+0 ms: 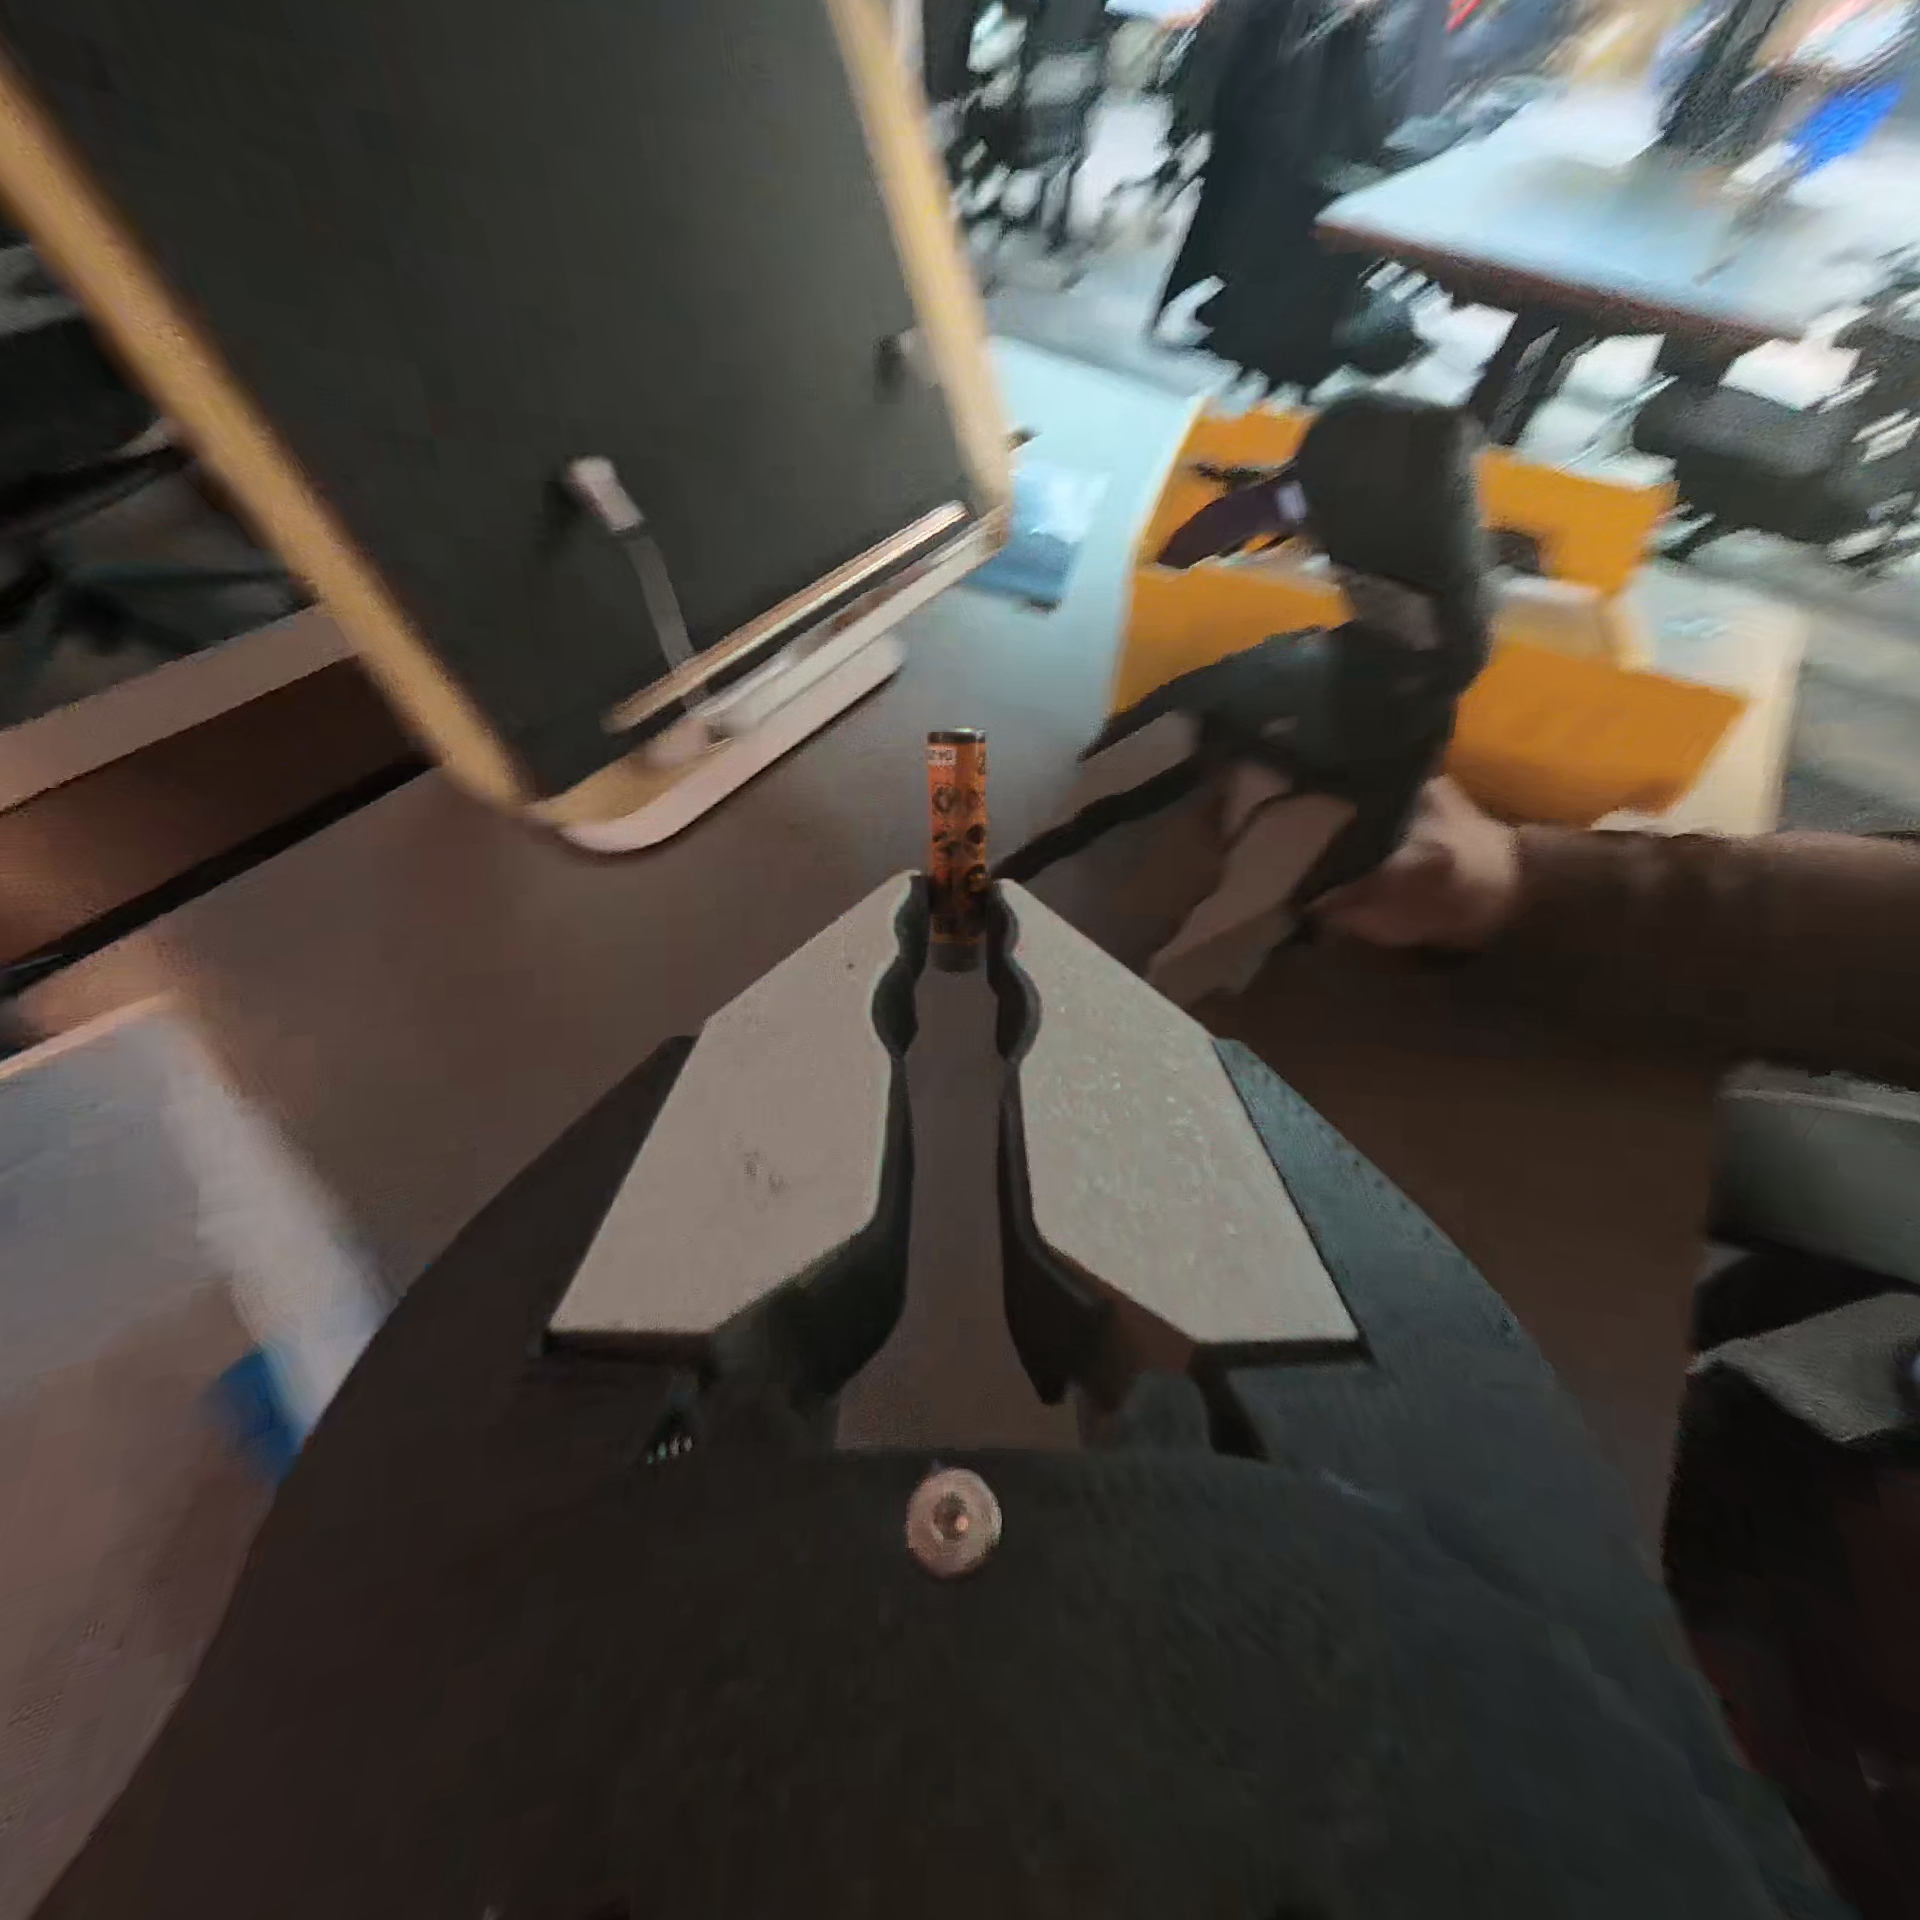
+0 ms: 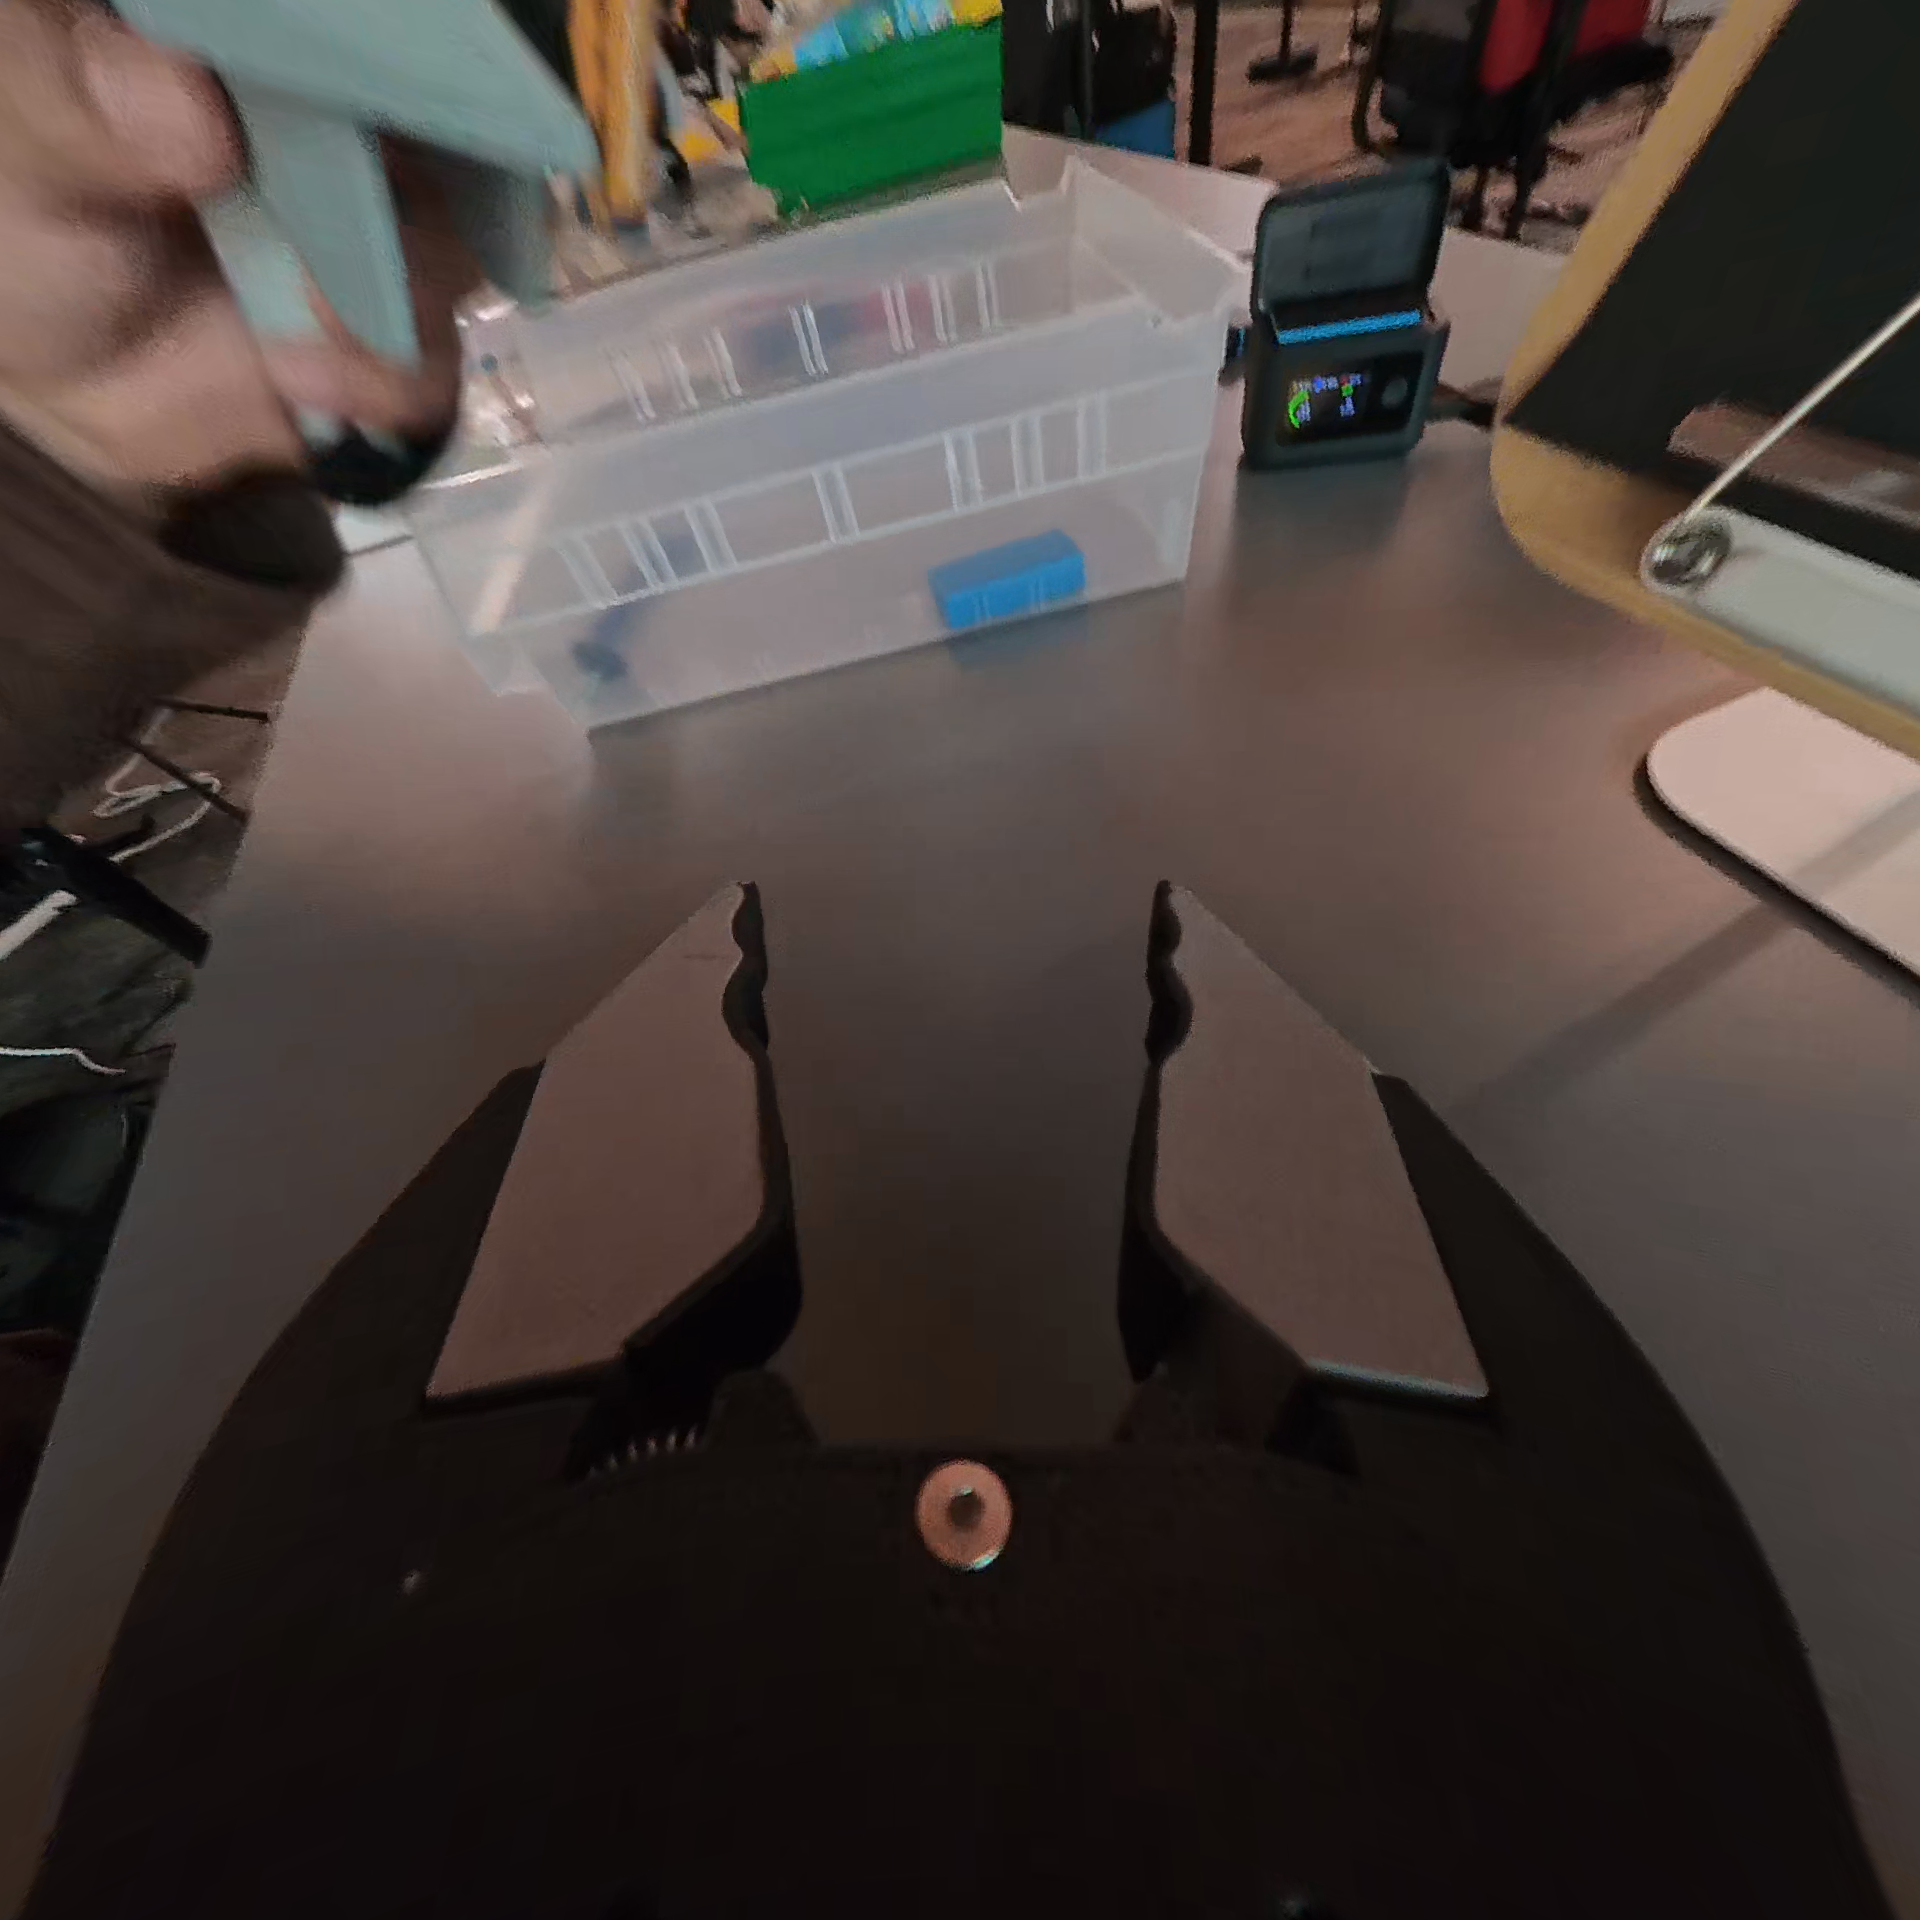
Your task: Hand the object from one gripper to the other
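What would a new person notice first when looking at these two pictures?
First, the small orange battery standing upright, pinched at the tips of the left gripper above the dark table. Next, in the right wrist view, the right gripper is wide open and empty, with a clear plastic bin holding a blue block beyond it.

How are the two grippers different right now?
The left gripper is shut on a small orange battery, which sticks up past its tips; the right gripper holds nothing. The left gripper's fingers are close together, while the right gripper's stand wide apart over the table. The left gripper's pads look pale and bright; the right gripper's look darker, in shade. Both have the same black body and wavy-edged fingers.
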